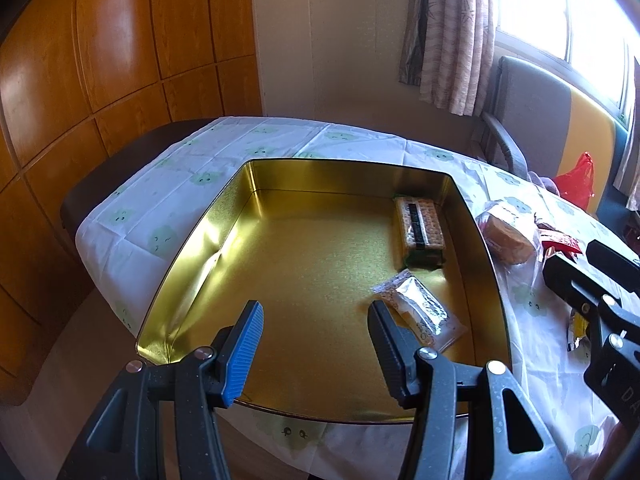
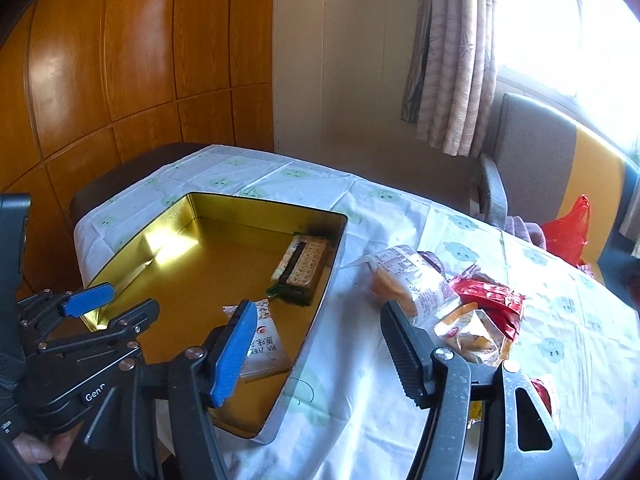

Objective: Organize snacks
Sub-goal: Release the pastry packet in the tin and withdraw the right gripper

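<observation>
A gold tin (image 1: 344, 176) lies open on the cloud-print tablecloth (image 2: 360, 380). Inside it, a cracker pack (image 1: 420, 232) sits against the right wall, and a small white packet (image 1: 424, 312) lies nearer to me. My left gripper (image 1: 316, 306) hovers over the tin's near part, open, with nothing between its fingers. My right gripper (image 2: 319, 306) is open too, above the tin's right wall and the cloth, and holds nothing. Loose snacks lie to the right of the tin: a wrapped bun (image 2: 408, 284), red packets (image 2: 492, 300) and an orange-and-white packet (image 2: 468, 332).
A grey and yellow chair (image 2: 532, 160) stands behind the table's far right, with a red plastic bag (image 2: 568, 232) on it. Wooden panelling (image 1: 120, 60) runs along the left, and a curtain (image 1: 452, 32) hangs by the window. The table's left edge drops off beyond the tin.
</observation>
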`<state>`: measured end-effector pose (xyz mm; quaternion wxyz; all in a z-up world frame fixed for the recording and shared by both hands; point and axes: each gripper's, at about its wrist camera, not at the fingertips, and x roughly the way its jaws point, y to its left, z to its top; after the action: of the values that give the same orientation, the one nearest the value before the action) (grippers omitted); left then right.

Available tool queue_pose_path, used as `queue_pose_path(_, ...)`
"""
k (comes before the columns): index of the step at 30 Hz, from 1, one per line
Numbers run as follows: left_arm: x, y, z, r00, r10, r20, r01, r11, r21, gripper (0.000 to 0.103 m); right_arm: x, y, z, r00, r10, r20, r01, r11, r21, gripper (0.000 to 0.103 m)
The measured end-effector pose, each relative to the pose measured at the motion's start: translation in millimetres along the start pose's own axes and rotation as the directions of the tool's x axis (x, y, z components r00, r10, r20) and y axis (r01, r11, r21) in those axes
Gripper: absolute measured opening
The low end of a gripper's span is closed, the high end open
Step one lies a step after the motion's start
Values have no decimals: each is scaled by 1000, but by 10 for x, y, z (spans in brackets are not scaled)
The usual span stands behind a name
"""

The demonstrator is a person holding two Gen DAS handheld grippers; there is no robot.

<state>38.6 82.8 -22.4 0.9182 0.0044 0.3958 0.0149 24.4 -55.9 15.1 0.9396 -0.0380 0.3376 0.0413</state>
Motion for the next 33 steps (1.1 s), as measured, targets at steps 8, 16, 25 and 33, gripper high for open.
queue_pose_path(8,-32,-70,-1,1000,-2,3,2,1000,22,56,-43,-71,-10,1000,-10,12,10,1000,18,65)
queue_pose_path(16,-46,-160,6,1000,-10,3,10,999,45,56,-62,-159,-33,1000,-15,13,14,999,31,66)
queue_pose_path(25,-75,-268,14,1000,-19,6,19,997,75,56,-84,-252,-55,1000,-21,15,21,999,44,66)
queue_pose_path(33,-107,-394,21,1000,-27,10,26,994,110,56,-81,-358,-89,1000,-28,10,27,998,59,66)
